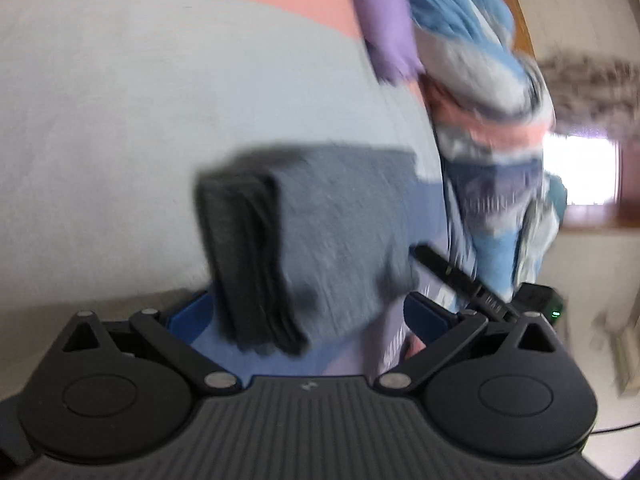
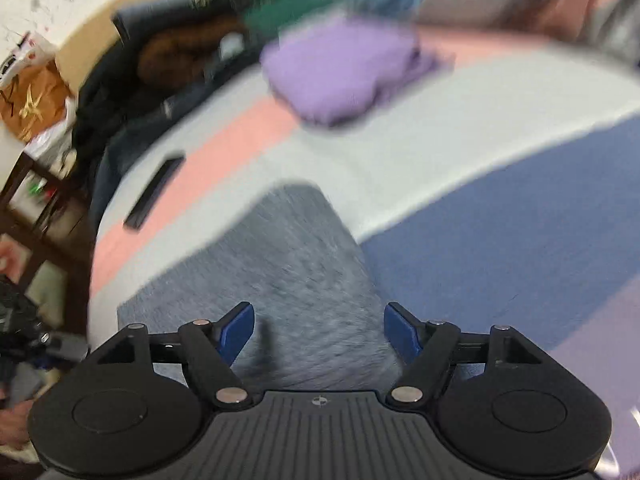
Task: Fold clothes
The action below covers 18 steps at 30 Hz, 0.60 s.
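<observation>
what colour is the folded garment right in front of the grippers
Grey: the folded garment has darker charcoal layers along its folded edge, best seen in the left wrist view.

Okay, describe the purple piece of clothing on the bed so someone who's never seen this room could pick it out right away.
Start at the bed with the striped cover of pale grey, salmon pink and blue bands. Follow the pink band toward the heap of laundry at the far end; the purple garment lies bunched up there. It is the only lilac piece, unlike the flat folded grey garment close to the right gripper.
</observation>
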Tool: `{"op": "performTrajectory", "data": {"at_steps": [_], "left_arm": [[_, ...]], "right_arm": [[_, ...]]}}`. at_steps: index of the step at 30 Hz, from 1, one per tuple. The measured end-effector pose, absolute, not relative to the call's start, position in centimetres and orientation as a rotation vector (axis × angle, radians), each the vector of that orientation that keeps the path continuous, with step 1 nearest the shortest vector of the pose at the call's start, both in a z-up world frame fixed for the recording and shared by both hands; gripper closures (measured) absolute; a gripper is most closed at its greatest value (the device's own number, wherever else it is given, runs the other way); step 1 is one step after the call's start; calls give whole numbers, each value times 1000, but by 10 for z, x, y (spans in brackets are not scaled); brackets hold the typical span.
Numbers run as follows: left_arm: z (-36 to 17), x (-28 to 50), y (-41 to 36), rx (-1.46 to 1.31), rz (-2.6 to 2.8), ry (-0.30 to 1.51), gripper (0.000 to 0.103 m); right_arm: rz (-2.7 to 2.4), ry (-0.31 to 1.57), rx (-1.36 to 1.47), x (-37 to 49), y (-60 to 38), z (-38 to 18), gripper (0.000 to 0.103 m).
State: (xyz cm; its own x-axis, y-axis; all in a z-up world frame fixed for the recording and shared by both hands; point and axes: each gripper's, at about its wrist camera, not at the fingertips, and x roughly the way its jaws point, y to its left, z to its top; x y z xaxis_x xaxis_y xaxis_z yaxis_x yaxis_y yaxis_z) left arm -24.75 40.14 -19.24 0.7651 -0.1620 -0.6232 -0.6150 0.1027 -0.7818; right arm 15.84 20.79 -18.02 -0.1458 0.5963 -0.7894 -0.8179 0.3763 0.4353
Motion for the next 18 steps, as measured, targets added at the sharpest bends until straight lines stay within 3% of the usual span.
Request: {"op": "performTrajectory", "data": {"at_steps": [5, 9, 11, 12, 14, 15, 16, 18], "left_arm": [[-223, -248, 407, -1508, 391, 610, 0], [-238, -242, 405, -1578, 363, 505, 0], [-244, -239, 403, -1613, 340, 455, 1], [-247, -238, 403, -1631, 335, 434, 5], [-250, -234, 402, -1645, 347, 431, 25], [-255, -233, 400, -1649, 366, 448, 57], [-260, -234, 399, -1667, 381, 450, 59], [-262, -235, 397, -1673, 401, 451, 60]], "right_arm": [[1259, 1396, -183, 206, 228, -216, 25], [1305, 1497, -68, 215, 238, -233, 5], [1333, 1527, -37, 218, 244, -239, 0], [1343, 1539, -30, 219, 246, -240, 0], [1355, 1568, -20, 221, 250, -240, 1], [1359, 1583, -20, 222, 251, -239, 18], [1364, 1590, -42, 222, 254, -239, 55], [1365, 1571, -83, 215, 256, -235, 59]]}}
